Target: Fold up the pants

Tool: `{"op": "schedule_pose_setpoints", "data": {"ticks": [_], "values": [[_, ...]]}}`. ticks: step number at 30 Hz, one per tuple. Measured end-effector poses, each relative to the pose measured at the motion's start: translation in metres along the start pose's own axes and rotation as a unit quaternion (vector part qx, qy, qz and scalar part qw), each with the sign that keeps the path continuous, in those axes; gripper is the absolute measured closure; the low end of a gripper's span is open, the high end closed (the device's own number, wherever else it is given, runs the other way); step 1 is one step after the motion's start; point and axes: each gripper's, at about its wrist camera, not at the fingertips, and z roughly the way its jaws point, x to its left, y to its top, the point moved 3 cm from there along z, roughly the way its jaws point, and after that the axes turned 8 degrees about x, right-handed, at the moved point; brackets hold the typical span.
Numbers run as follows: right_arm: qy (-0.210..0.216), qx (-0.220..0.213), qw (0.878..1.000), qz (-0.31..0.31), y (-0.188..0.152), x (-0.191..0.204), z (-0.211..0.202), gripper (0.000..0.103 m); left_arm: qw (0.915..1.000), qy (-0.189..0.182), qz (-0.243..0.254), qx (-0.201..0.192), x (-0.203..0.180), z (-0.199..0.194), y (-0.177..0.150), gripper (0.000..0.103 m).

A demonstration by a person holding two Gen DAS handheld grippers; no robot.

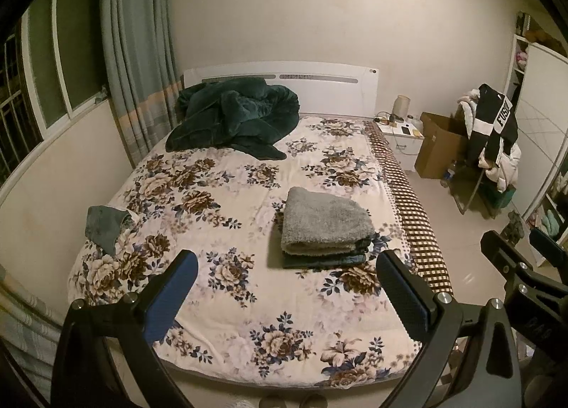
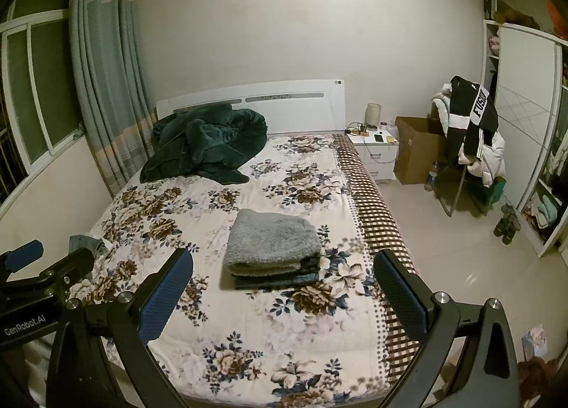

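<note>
Grey fleece-lined pants (image 1: 325, 227) lie folded in a neat stack on the floral bed cover (image 1: 220, 195), right of the middle; they also show in the right wrist view (image 2: 271, 248). My left gripper (image 1: 285, 287) is open and empty, held above the foot of the bed, short of the stack. My right gripper (image 2: 282, 283) is open and empty too, held beside the left one at the same height. The right gripper also shows at the right edge of the left wrist view (image 1: 518, 248).
A dark green blanket (image 1: 230, 117) is heaped by the headboard. A small grey-green cloth (image 1: 104, 227) lies at the bed's left edge. A nightstand (image 1: 401, 134), a cardboard box (image 1: 440, 145) and a chair piled with clothes (image 1: 493, 138) stand to the right. Slippers (image 1: 294, 401) lie below.
</note>
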Motion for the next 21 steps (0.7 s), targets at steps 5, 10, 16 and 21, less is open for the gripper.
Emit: {"op": "schedule_pose_setpoints", "data": {"ticks": [5,10,16,21], "values": [[0.0,0.001,1.0,0.001,-0.001,0.0,-0.001,0.0,1.0,0.001,0.001,0.002,0.003,0.001,0.0,0.0],[-0.002,0.007,1.0,0.005,-0.001,-0.005,-0.001,0.0,1.0,0.0,0.001,0.005,0.004,0.002,-0.003,0.0],[-0.004,0.01,1.0,0.008,-0.005,-0.01,-0.003,0.0,1.0,0.0,0.001,0.005,0.004,0.001,-0.002,0.0],[-0.004,0.01,1.0,0.008,-0.005,-0.013,-0.003,0.0,1.0,0.0,0.002,0.006,0.003,0.001,-0.002,0.0]]}}
